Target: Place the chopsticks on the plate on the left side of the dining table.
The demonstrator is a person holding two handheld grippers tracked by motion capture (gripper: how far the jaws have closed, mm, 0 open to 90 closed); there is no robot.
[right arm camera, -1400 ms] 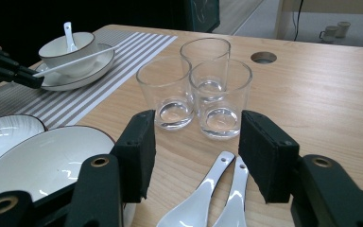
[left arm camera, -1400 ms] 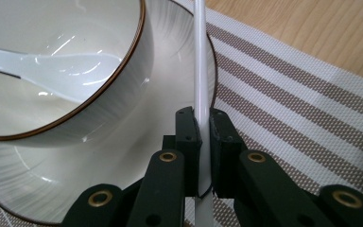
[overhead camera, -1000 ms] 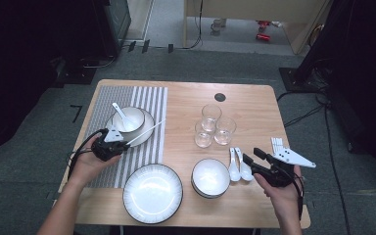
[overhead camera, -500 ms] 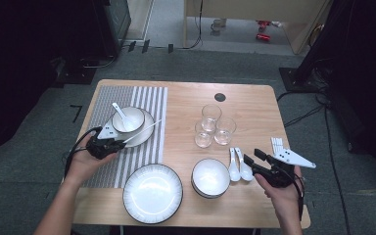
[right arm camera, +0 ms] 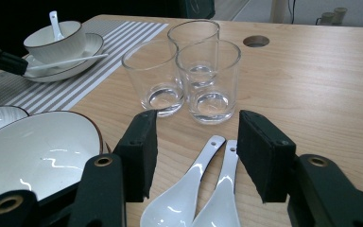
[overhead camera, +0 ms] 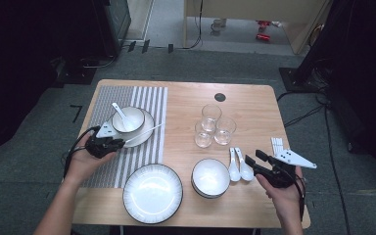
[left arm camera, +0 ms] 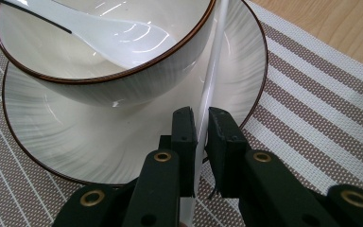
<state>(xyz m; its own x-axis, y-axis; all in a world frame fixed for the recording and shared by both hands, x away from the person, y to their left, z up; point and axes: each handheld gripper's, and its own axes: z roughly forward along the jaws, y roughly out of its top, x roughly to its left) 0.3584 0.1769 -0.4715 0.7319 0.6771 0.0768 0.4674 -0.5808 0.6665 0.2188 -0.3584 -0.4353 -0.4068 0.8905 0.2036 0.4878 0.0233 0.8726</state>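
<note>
1. White and slim, the long plastic chopstick (left arm camera: 211,80) sits pinched between my left gripper (left arm camera: 199,137)'s two black jaws, near its lower end; the rest runs up past the bowl's side and lies across the saucer's rim.
2. From the high view I see that same chopstick (overhead camera: 142,133) slanting off the saucer's right edge over the mat, with the left gripper (overhead camera: 108,145) at its low end.
3. Just beside it stands the white bowl with a dark brown rim (left arm camera: 123,71), holding a white ceramic spoon (left arm camera: 99,33), on the matching white saucer (left arm camera: 75,142).
4. All this rests on the grey-and-white striped placemat (left arm camera: 312,104) at the table's left.
5. My right gripper (right arm camera: 196,151) has its jaws wide apart, gripping nothing, hovering over the handles of two white ceramic spoons (right arm camera: 203,189) lying side by side on the wooden table (right arm camera: 321,80).
6. Beyond them stand three clear drinking glasses (right arm camera: 189,71) clustered together; a large white bowl (right arm camera: 33,151) sits to the left of that gripper.
</note>
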